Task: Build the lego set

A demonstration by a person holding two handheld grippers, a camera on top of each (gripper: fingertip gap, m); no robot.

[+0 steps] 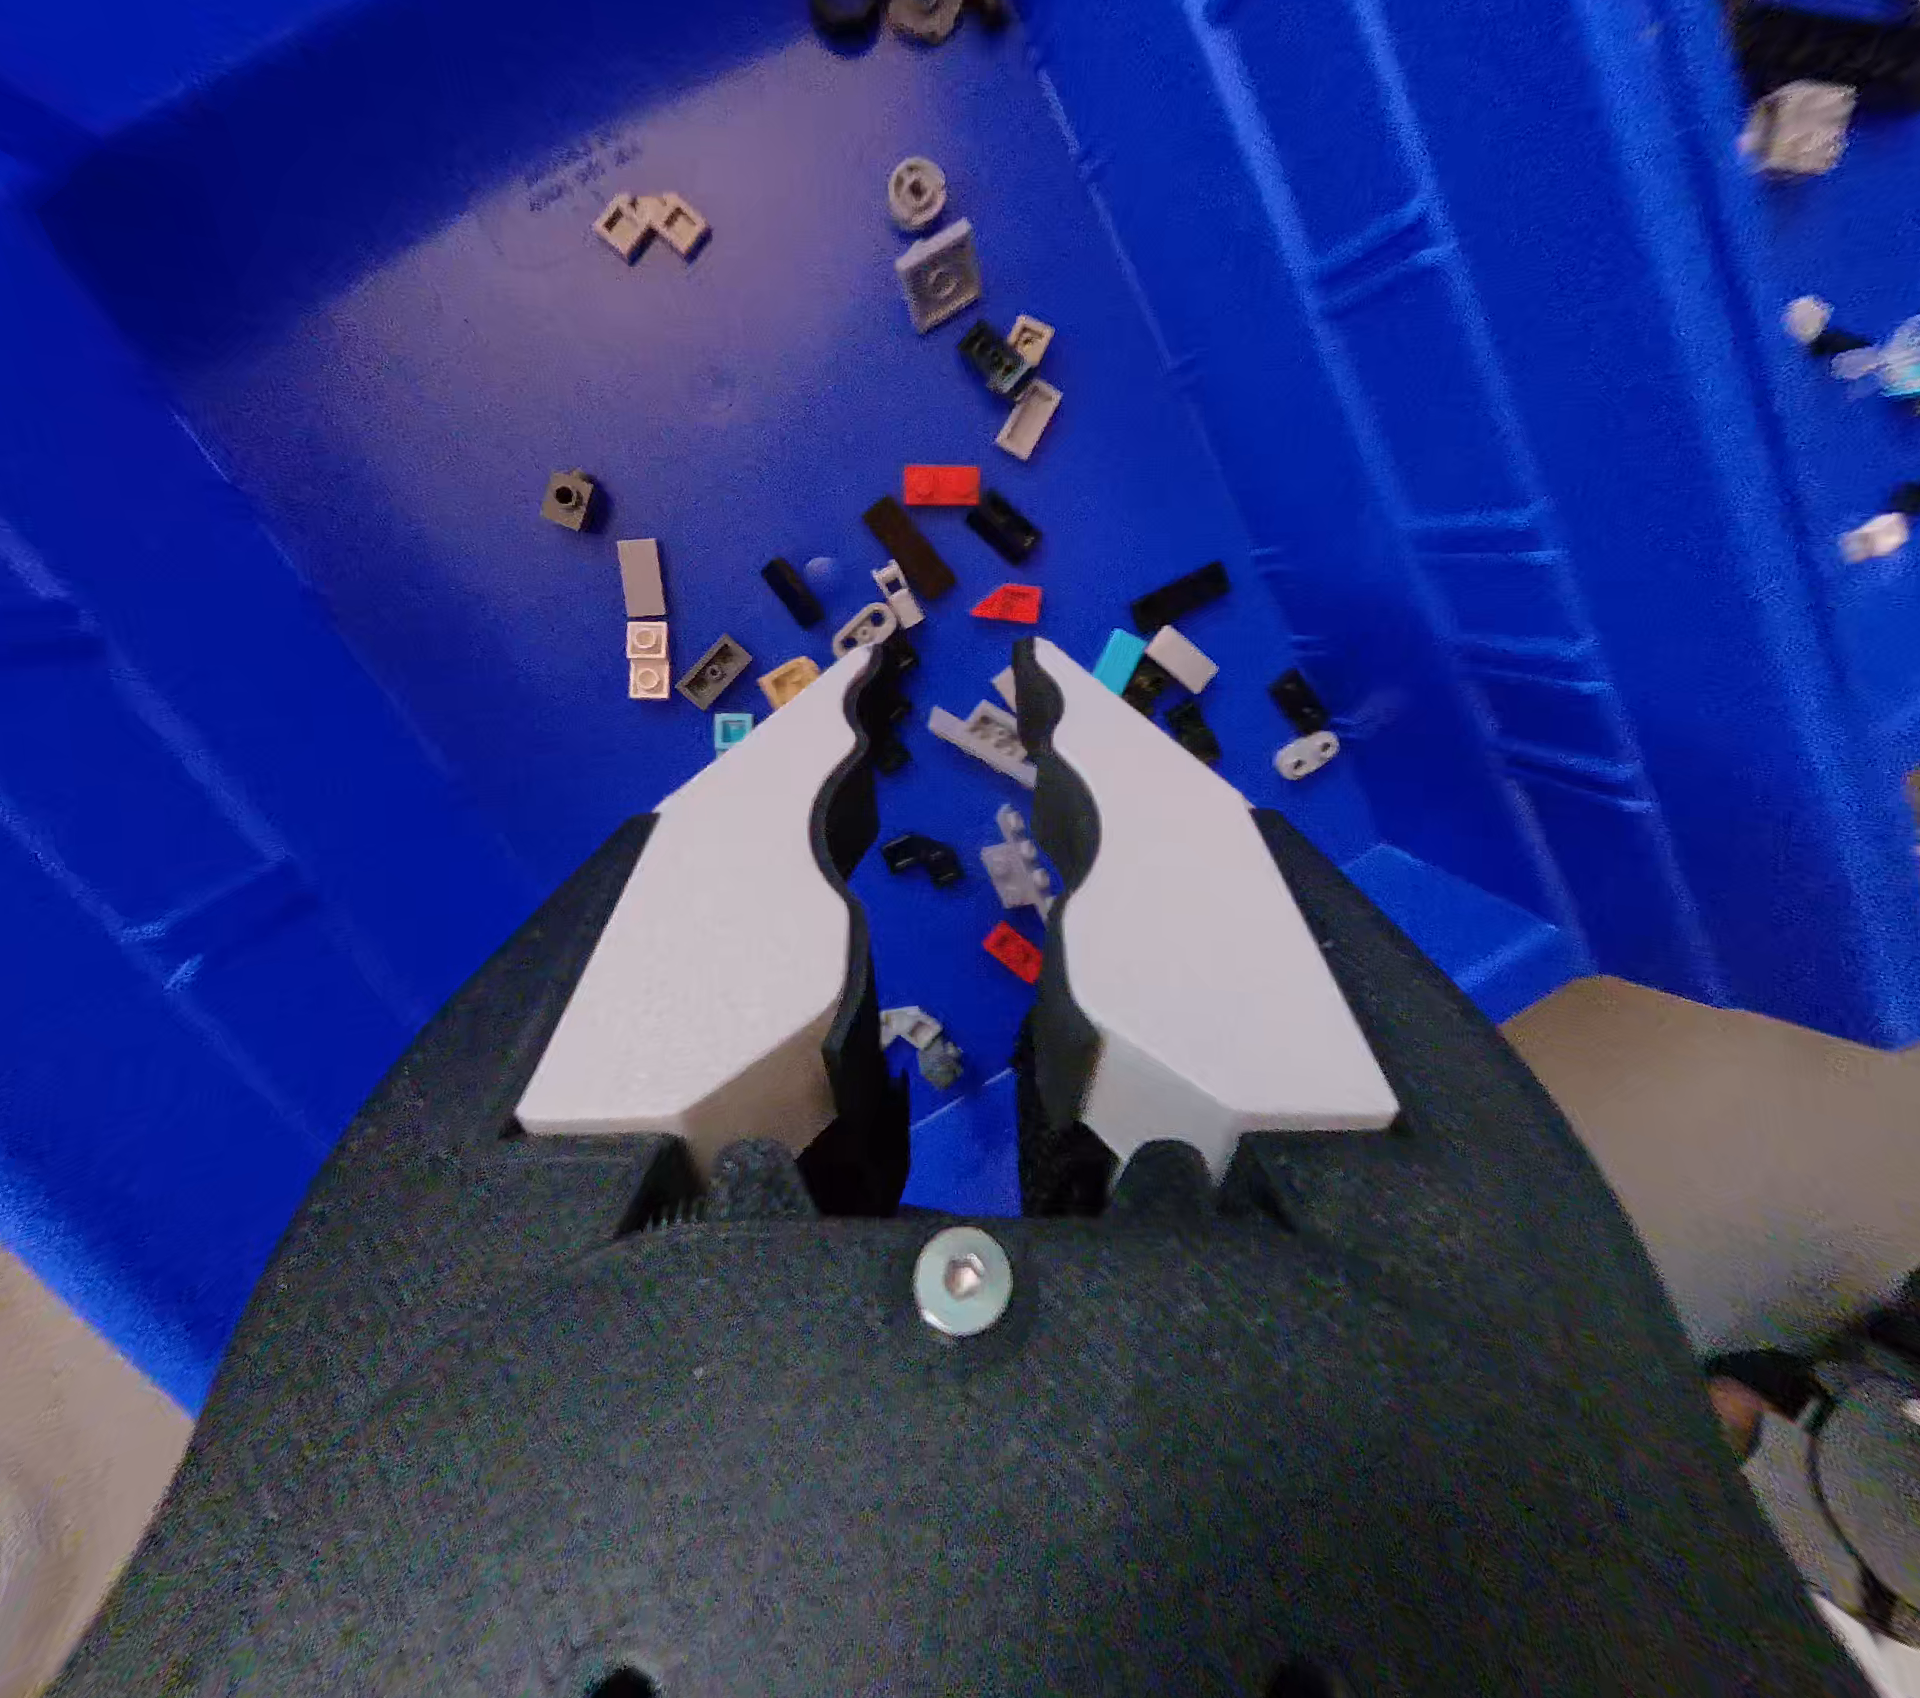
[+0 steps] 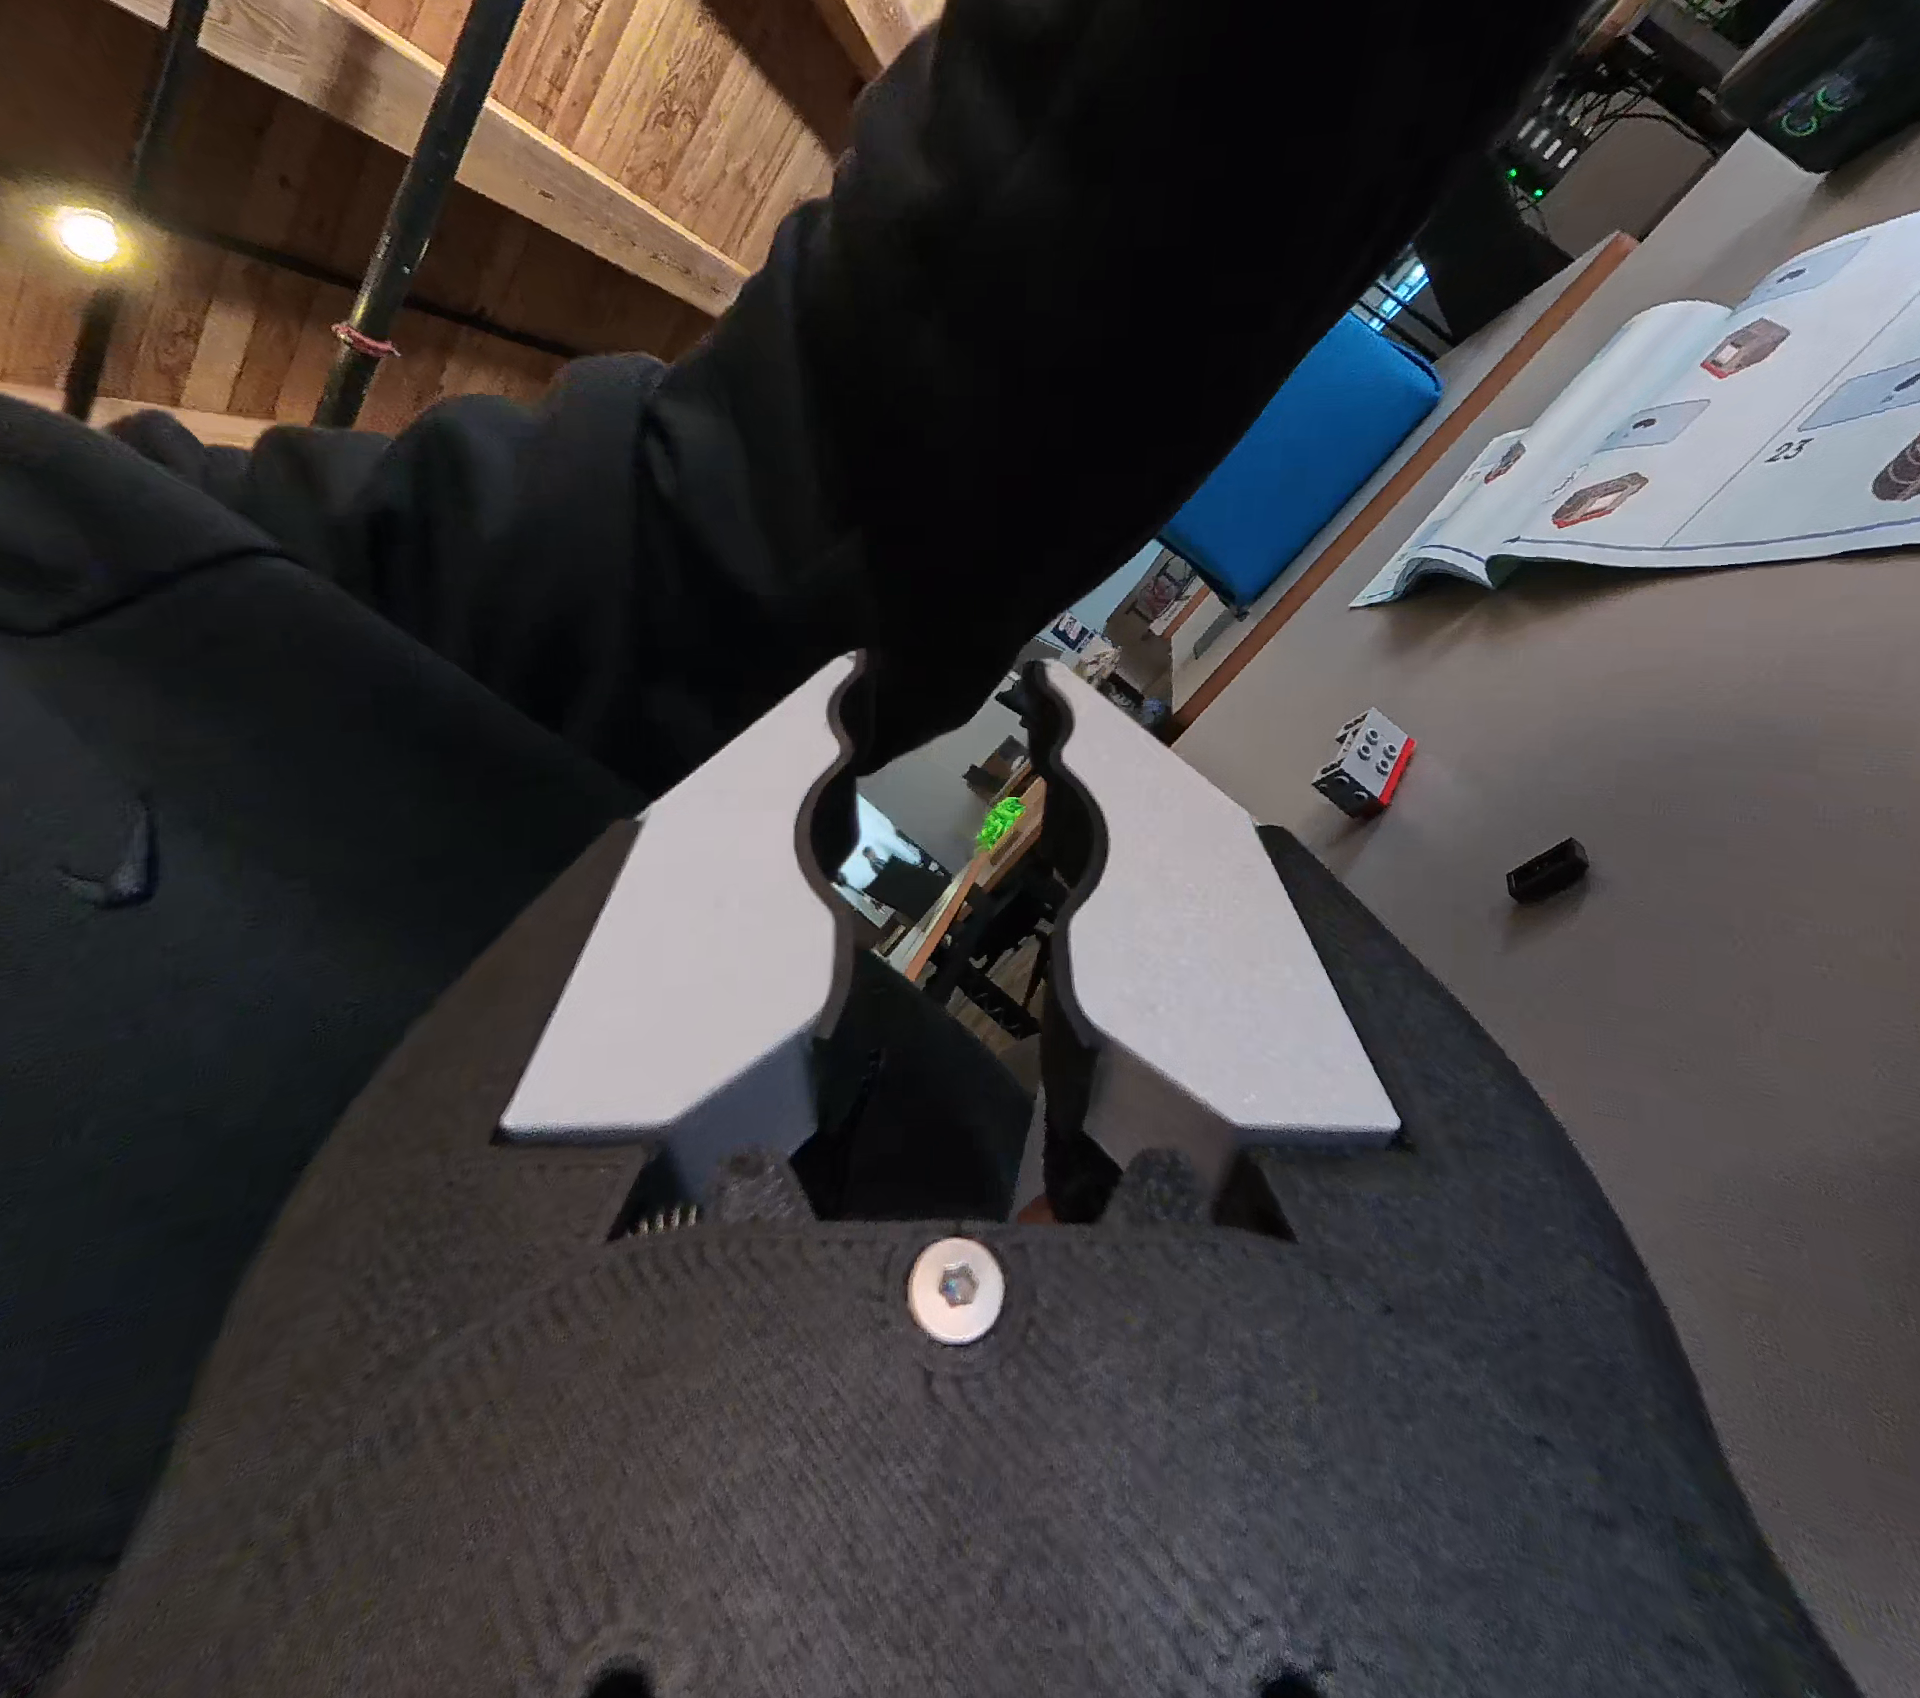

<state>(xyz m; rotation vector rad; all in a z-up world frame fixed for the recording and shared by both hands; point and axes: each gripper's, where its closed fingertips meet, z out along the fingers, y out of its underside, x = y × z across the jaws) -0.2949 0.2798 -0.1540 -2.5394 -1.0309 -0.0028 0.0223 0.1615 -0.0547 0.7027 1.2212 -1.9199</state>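
In the left wrist view, we see our left gripper (image 1: 951, 656) with its white and black fingers spread apart, holding nothing, hanging over the deep blue plastic bin (image 1: 312, 505). Many small loose lego pieces lie on the bin floor near the fingertips, like a flat red plate (image 1: 940, 485) just past the tips and a long grey plate (image 1: 982, 739) between the fingers. So most of the set is not built yet, we think. There is faint raised writing on the bin floor, too blurry to read. In the right wrist view, our right gripper (image 2: 945, 677) points up at a black sleeve (image 2: 935, 298), fingers spread and empty. To the right of this gripper, on the brown table (image 2: 1558, 1129), sits a small started build of grey, black and red bricks (image 2: 1366, 760), a loose black brick (image 2: 1546, 869) near it, and farther off the open paper instruction booklet (image 2: 1704, 443) with printed step pictures and numbers.
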